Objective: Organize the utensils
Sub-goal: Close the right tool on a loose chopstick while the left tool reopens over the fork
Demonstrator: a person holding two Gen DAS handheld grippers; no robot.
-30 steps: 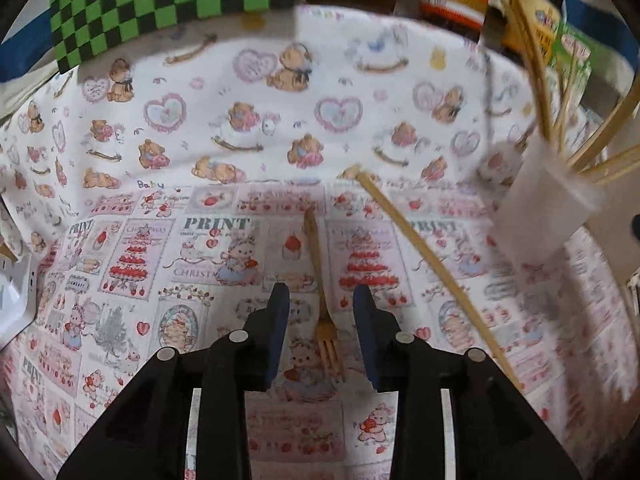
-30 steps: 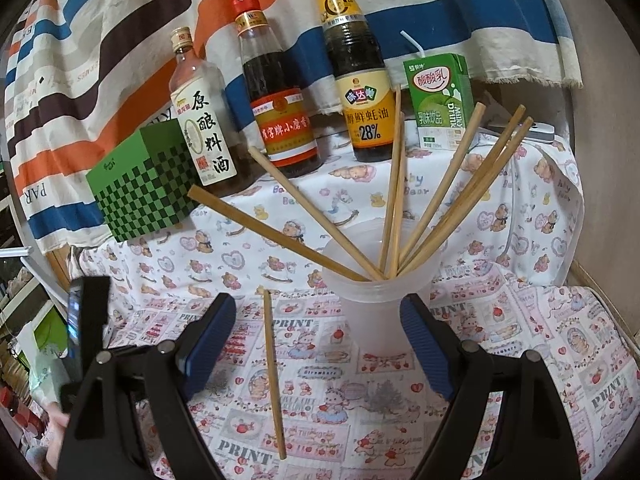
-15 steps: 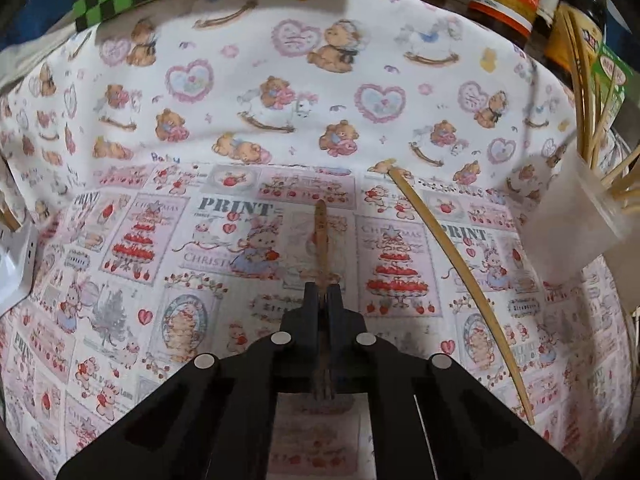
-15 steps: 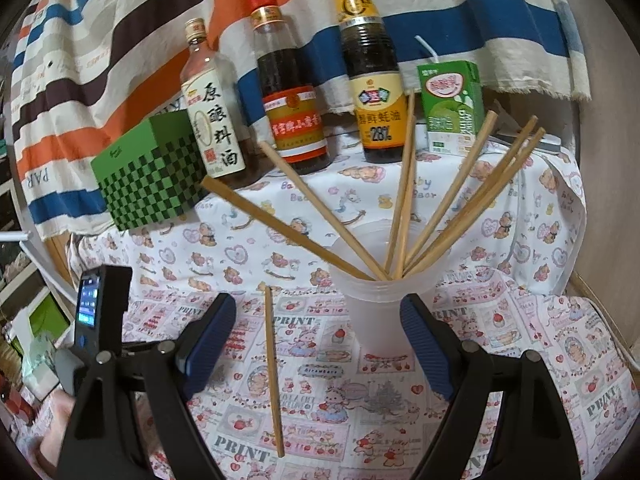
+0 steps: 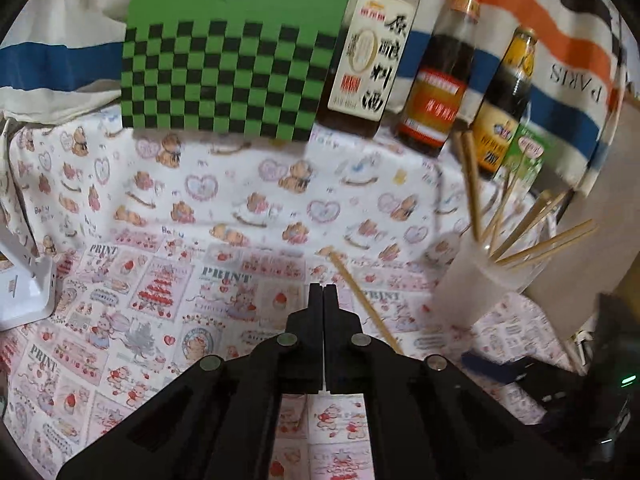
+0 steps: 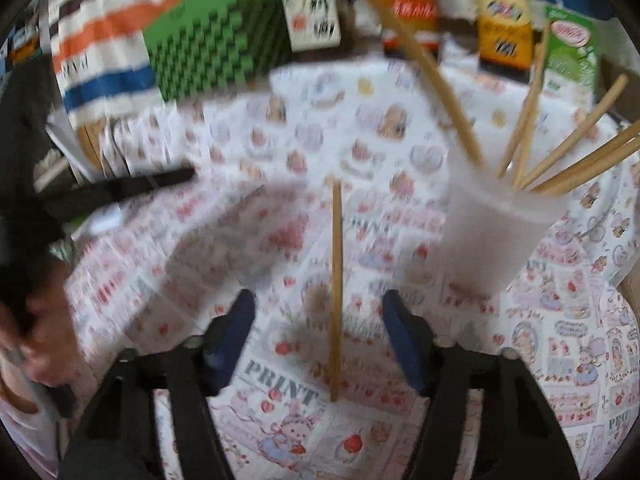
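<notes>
Printed cloth [image 6: 560, 320] bears a chopstick [image 6: 336, 280] pointing away, between right claw [image 6: 318, 340] jaws.

Motion blur smears the whole right-wrist view, bottle labels [image 6: 408, 8] along the top edge unreadable. In the left-wrist view, whether the shut left gripper [image 5: 323, 292] holds anything is hidden.

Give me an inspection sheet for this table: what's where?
Surface: printed tablecloth.
Job's things: loose chopstick flat on the cloth; cup holding several chopsticks.
Clutter: three bottles, checkered box and drink carton along the back.
Grippers: left gripper shut, nothing seen at its tips; right gripper open, jaws just been closing, loose chopstick between them, untouched.
Cables: nothing seen.
Surroundings: striped fabric behind.
</notes>
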